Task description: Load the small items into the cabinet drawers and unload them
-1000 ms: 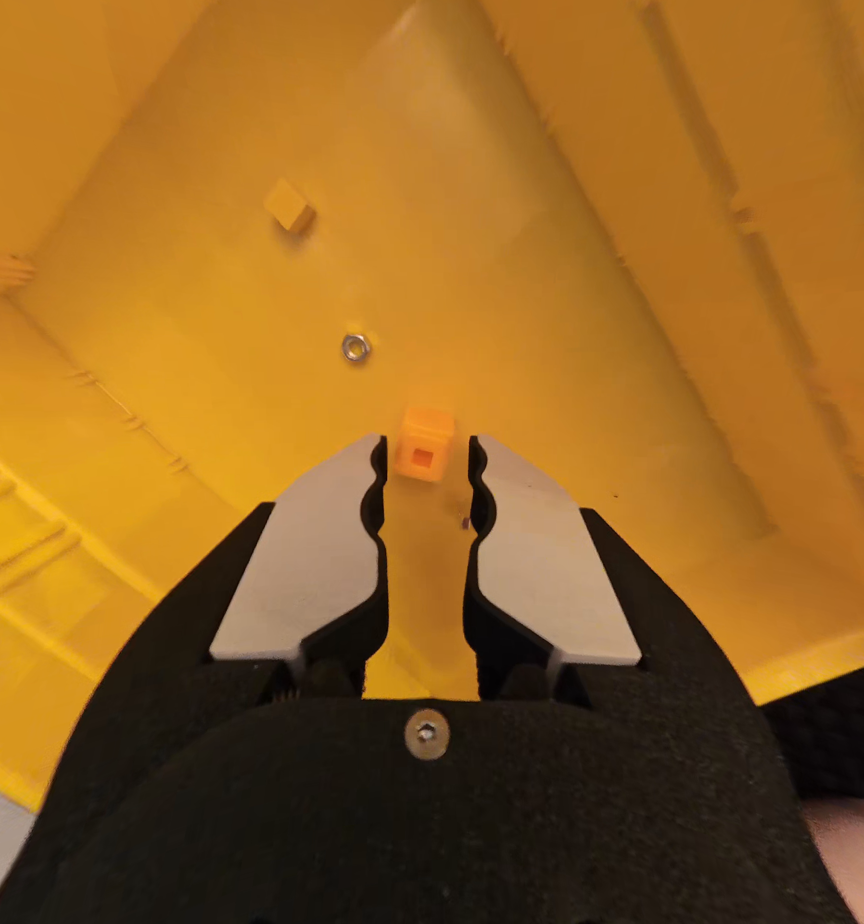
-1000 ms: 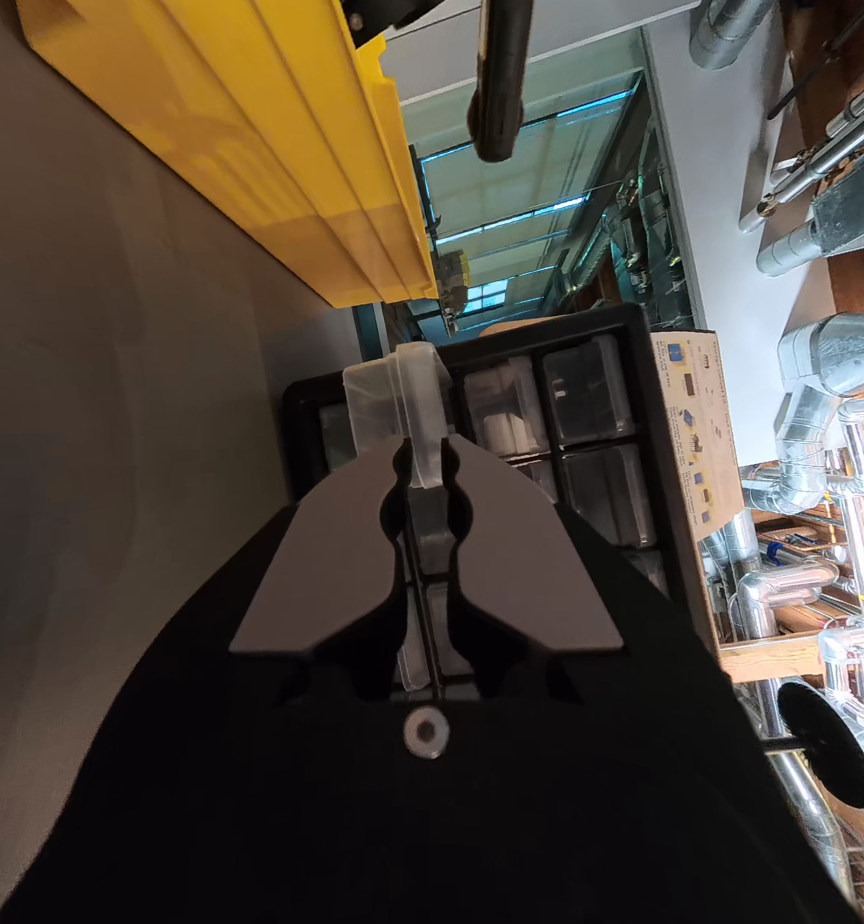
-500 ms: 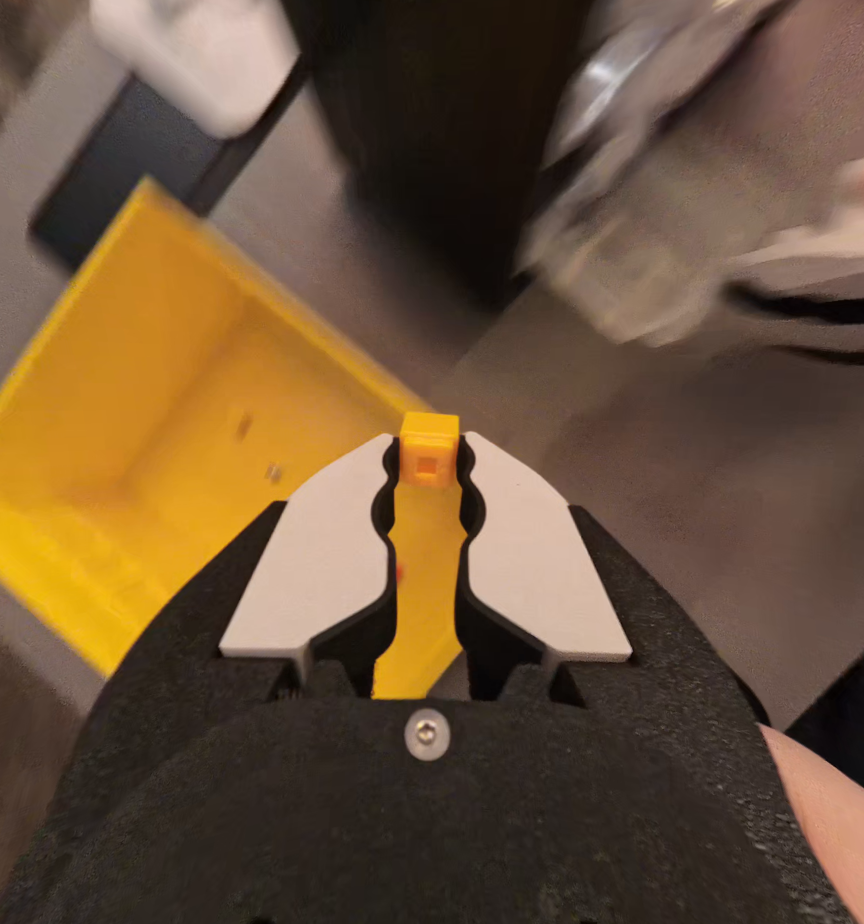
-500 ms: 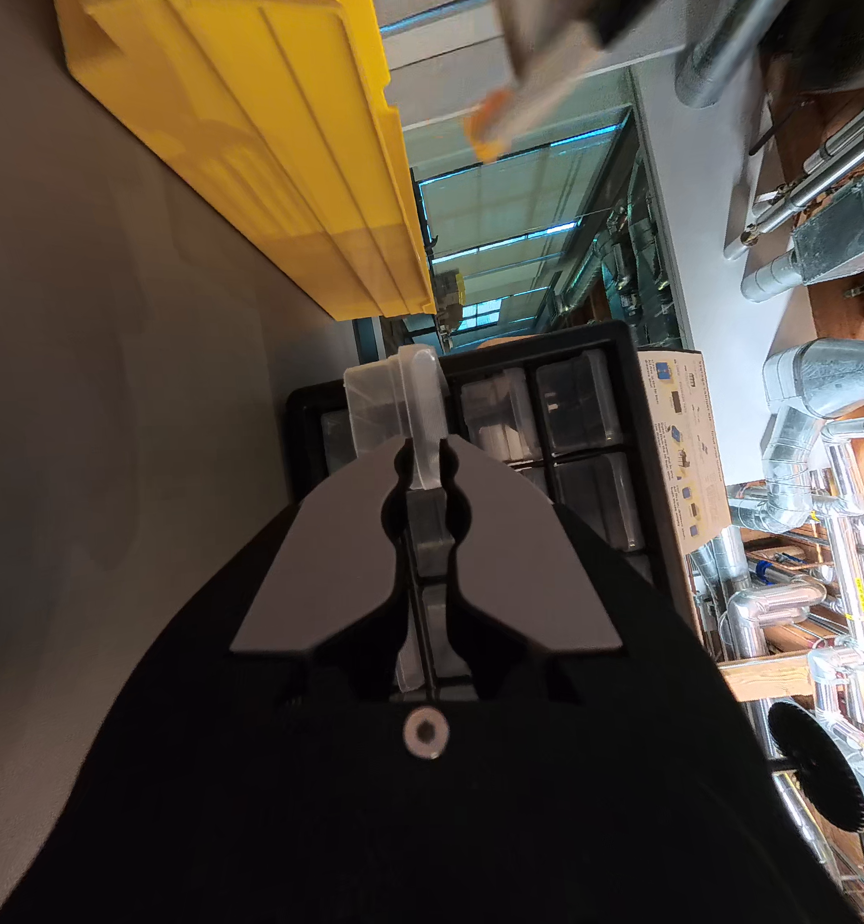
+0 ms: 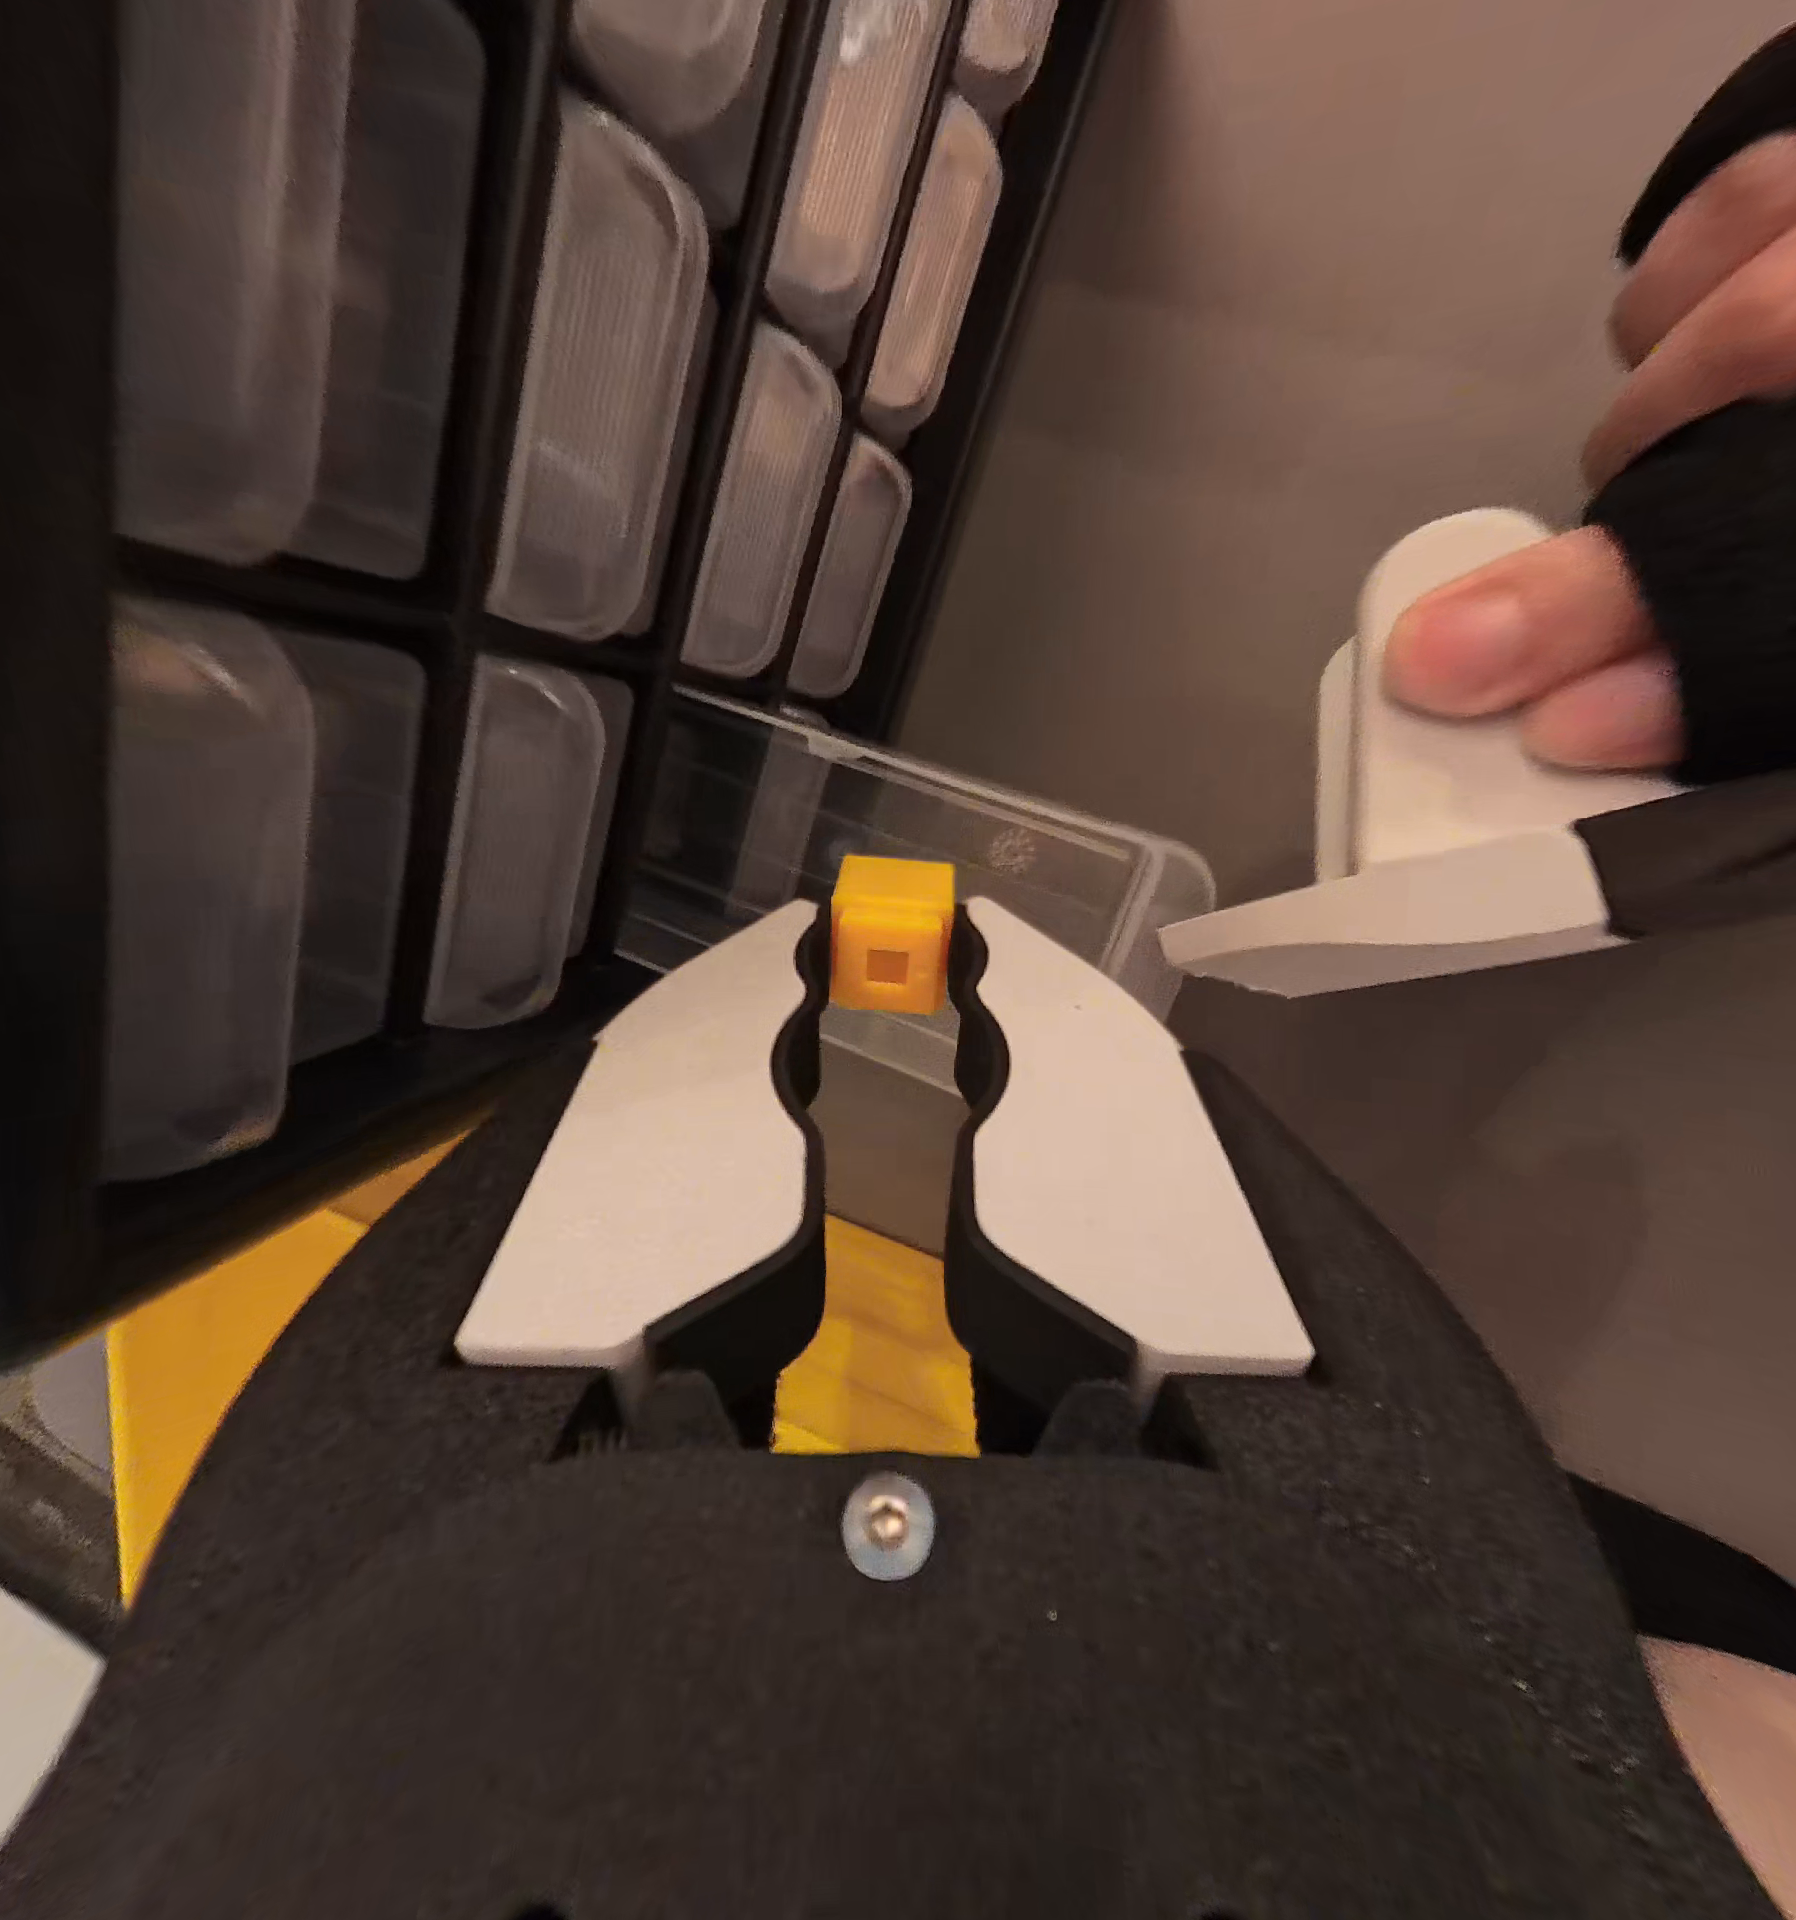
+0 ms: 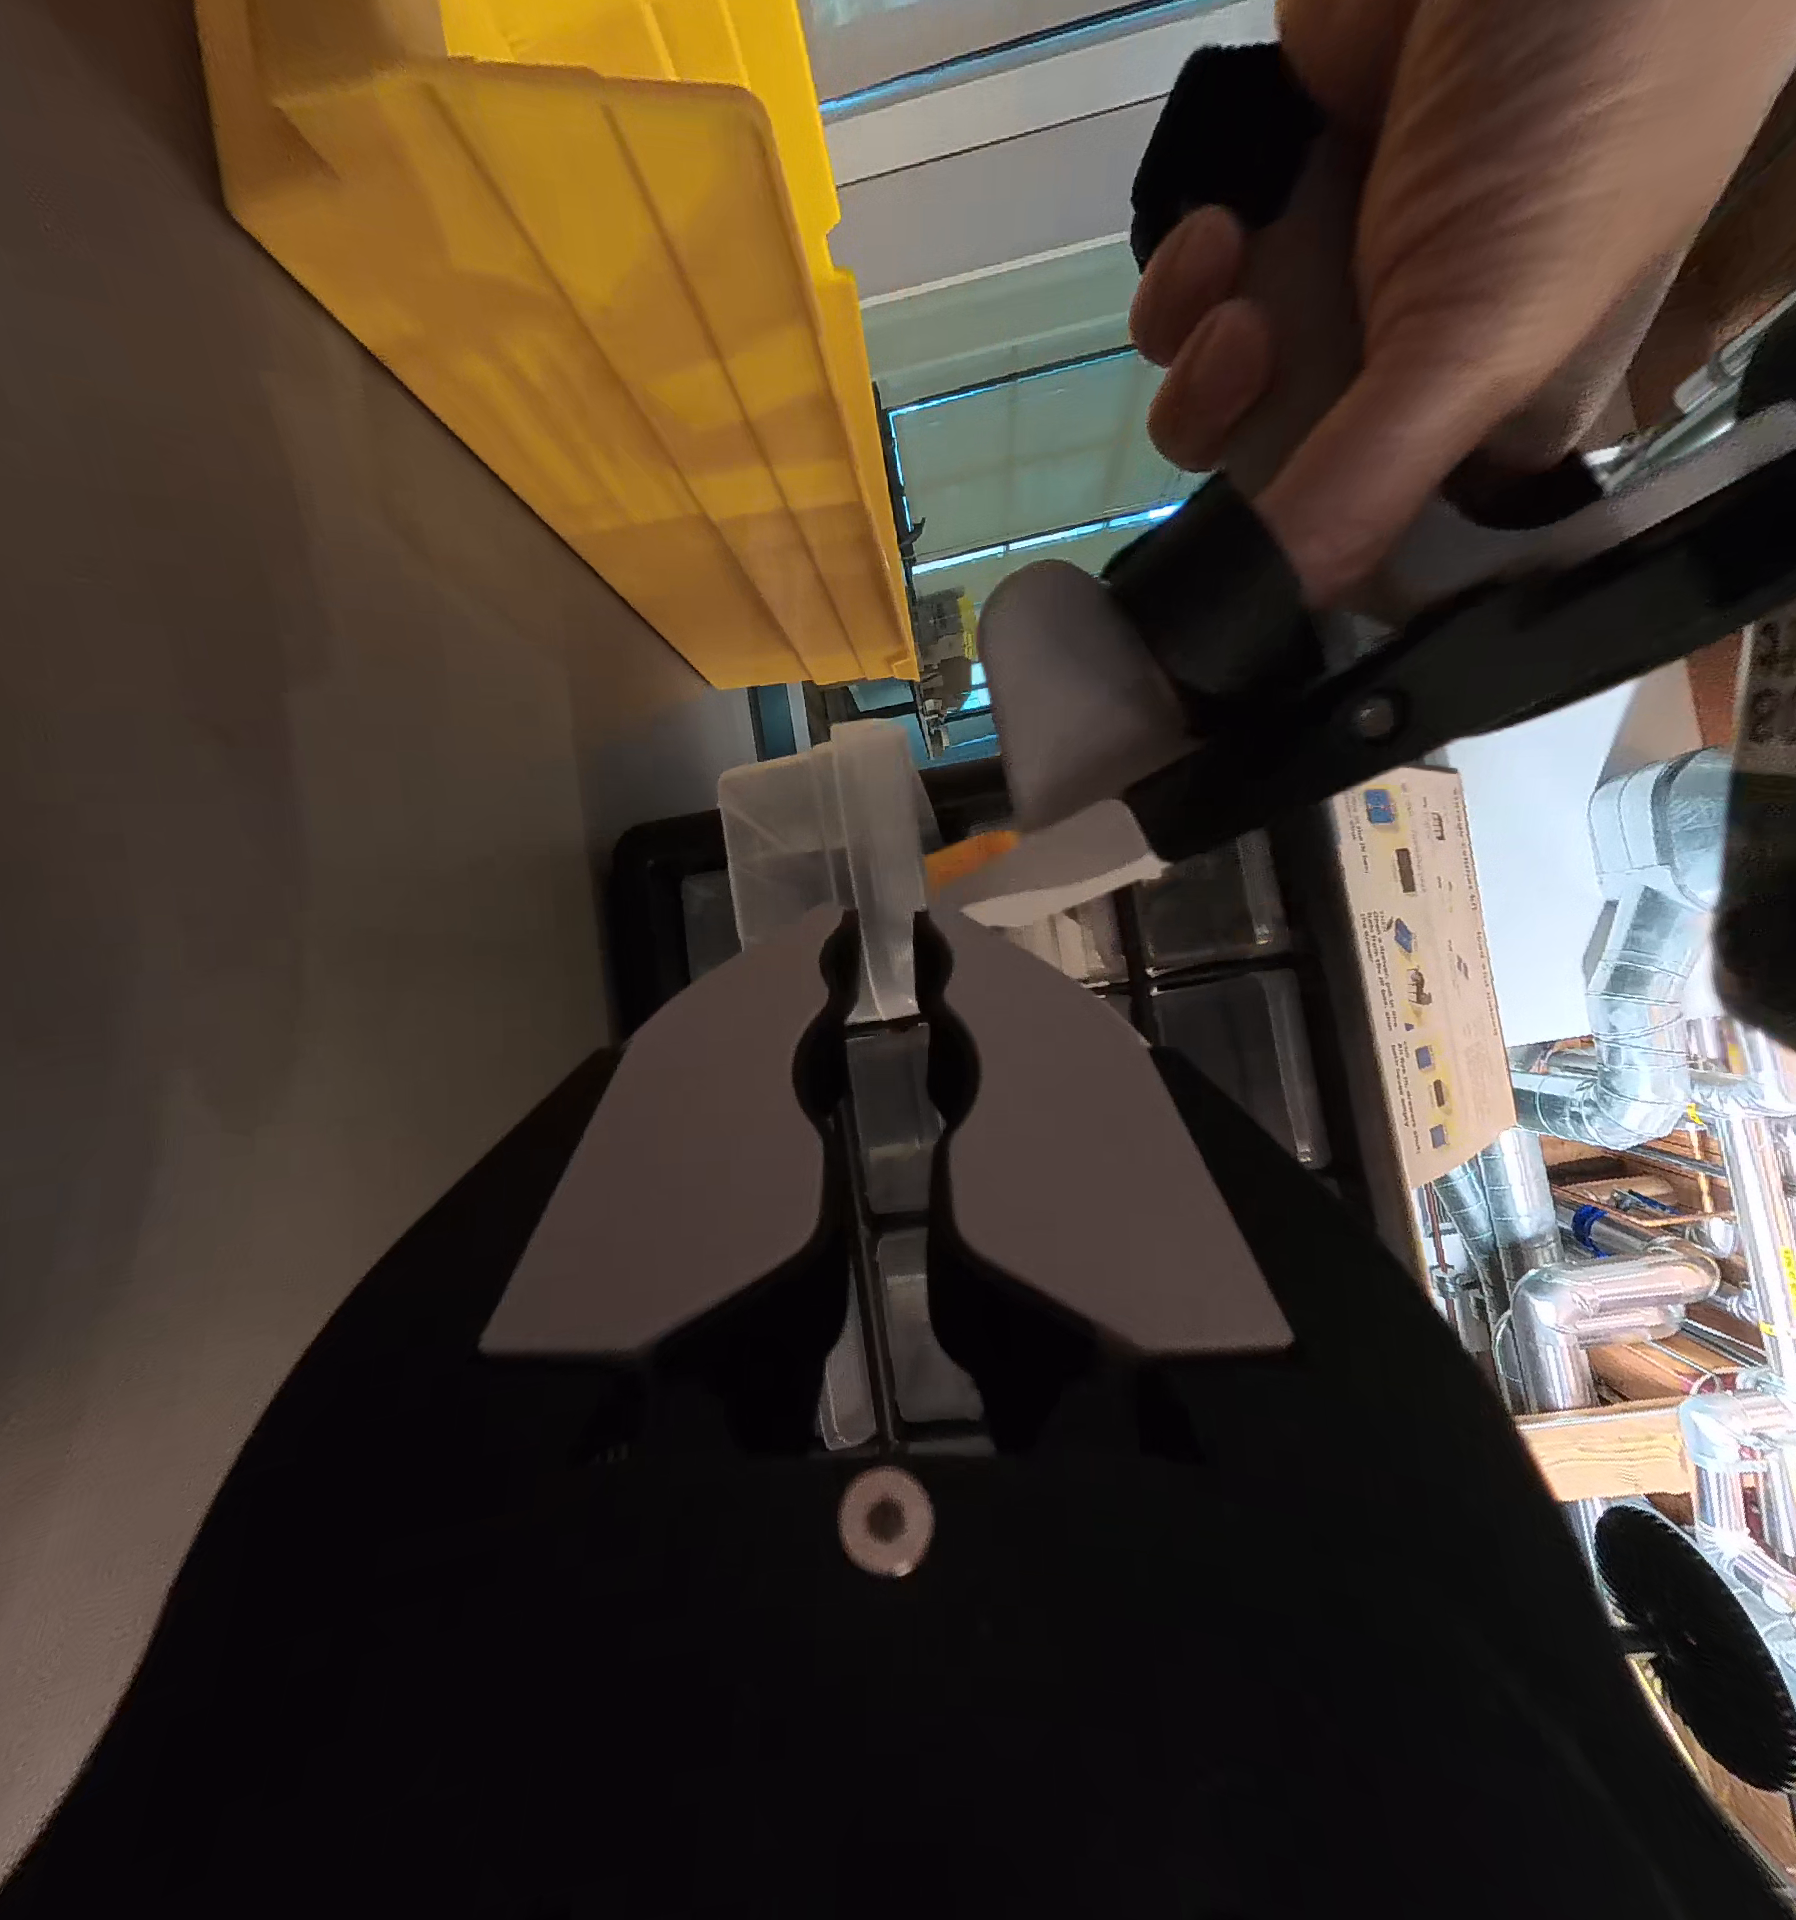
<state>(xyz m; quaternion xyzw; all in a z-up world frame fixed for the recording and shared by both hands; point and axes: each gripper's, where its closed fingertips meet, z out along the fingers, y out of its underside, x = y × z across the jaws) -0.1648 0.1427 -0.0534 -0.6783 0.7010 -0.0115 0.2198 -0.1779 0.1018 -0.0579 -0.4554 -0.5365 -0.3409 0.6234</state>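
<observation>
Gripping an orange block point(image 5: 890, 948), the left gripper point(image 5: 890, 971) hovers beside the cabinet point(image 5: 458, 644). The right gripper point(image 6: 881, 971) has its jaws clamped on a clear drawer point(image 6: 821, 831).

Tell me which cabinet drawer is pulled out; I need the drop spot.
The clear drawer in the cabinet's bottom row, just behind the orange cube. It juts out, held by the right gripper; all others sit flush.

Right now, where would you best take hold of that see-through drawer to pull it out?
By the flat tab standing out from the clear drawer's front face, approached head-on from the front of the black cabinet. The tab is thin and flat-sided, so two fingers can pinch it. The right gripper is shut on it that way; the left gripper holds an orange cube.
</observation>
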